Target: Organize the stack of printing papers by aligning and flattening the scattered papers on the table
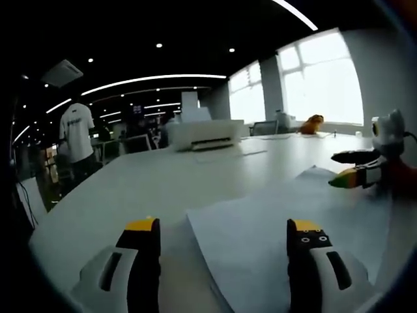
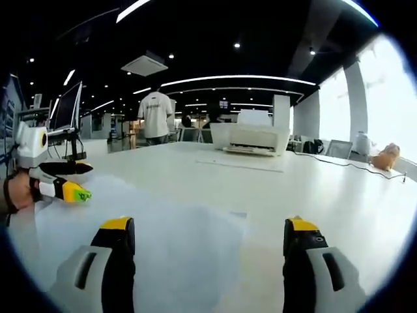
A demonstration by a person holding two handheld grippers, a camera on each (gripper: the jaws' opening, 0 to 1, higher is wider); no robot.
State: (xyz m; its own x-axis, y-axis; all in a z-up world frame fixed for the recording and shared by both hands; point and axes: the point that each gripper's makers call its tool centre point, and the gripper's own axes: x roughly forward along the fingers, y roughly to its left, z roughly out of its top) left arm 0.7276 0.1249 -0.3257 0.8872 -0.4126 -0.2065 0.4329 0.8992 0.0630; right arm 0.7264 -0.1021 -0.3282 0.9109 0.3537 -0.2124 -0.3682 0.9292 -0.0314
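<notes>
A stack of white printing papers (image 1: 280,222) lies flat on the white table (image 1: 143,182), one corner pointing away. In the left gripper view my left gripper (image 1: 223,228) stands open just above the stack's near left edge, nothing between its jaws. My right gripper (image 1: 352,168) enters from the right, open, over the stack's far right corner. In the right gripper view the papers (image 2: 163,228) spread under my open right gripper (image 2: 208,227). The left gripper (image 2: 65,181), held by a hand (image 2: 16,192), hovers open at the sheets' left side.
A white printer (image 1: 203,134) (image 2: 251,137) stands at the far end of the table with a loose sheet (image 2: 241,162) in front of it. An orange plush toy (image 2: 388,155) sits by the windows. A person (image 2: 156,116) stands beyond the table, and a monitor (image 2: 68,107) is at the left.
</notes>
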